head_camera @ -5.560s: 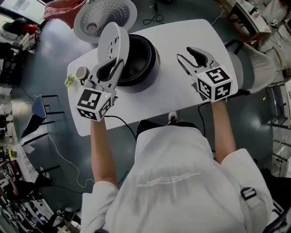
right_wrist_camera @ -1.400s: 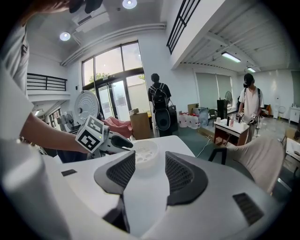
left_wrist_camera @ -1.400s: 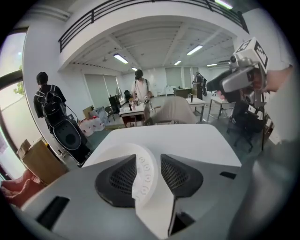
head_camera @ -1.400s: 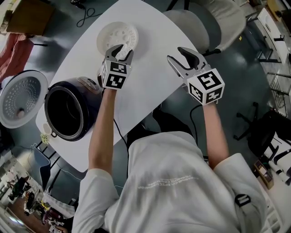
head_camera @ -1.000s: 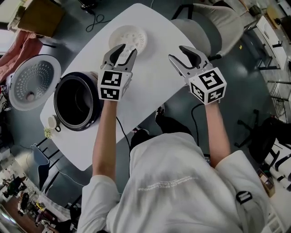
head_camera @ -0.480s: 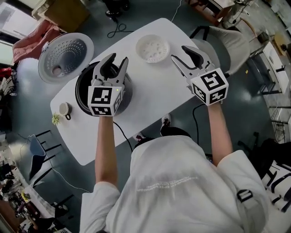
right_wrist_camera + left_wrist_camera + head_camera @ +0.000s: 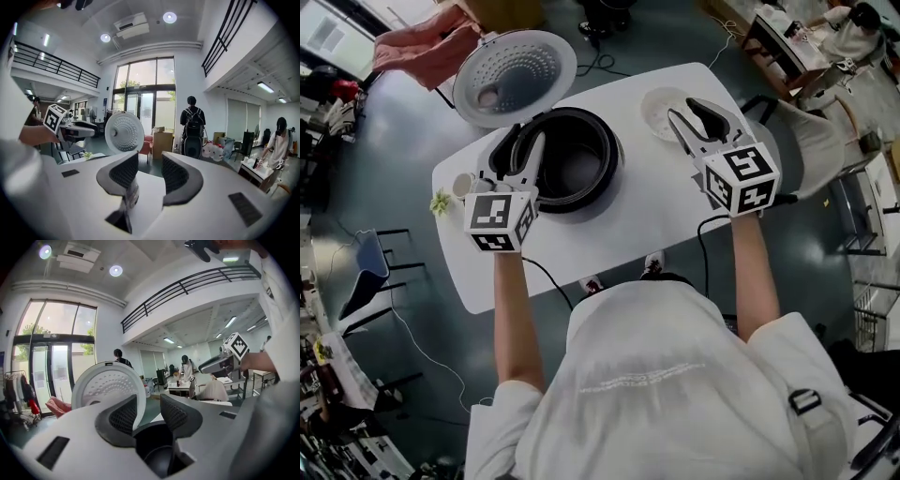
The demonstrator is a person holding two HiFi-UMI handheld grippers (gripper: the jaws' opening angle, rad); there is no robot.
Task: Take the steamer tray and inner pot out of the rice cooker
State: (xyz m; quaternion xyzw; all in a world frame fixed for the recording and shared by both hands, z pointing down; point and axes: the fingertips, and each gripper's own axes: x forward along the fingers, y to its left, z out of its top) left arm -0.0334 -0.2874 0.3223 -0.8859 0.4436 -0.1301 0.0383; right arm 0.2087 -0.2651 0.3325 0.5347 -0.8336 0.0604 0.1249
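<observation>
The black rice cooker stands on the white table with its perforated lid swung open behind it. The dark inner pot sits inside it. My left gripper hovers over the cooker's left rim, open and empty; in the left gripper view the pot lies below the jaws. The white steamer tray lies on the table right of the cooker. My right gripper hangs over the tray's right part, open; its jaws have just been closing with nothing between them.
A small cup and a green sprig sit at the table's left end. A grey chair stands to the right of the table. A cable hangs off the front edge. People stand farther off in the room.
My left gripper has swung away from the steamer tray to the cooker's left rim. The right gripper now hangs over the tray, its jaws a little narrower.
</observation>
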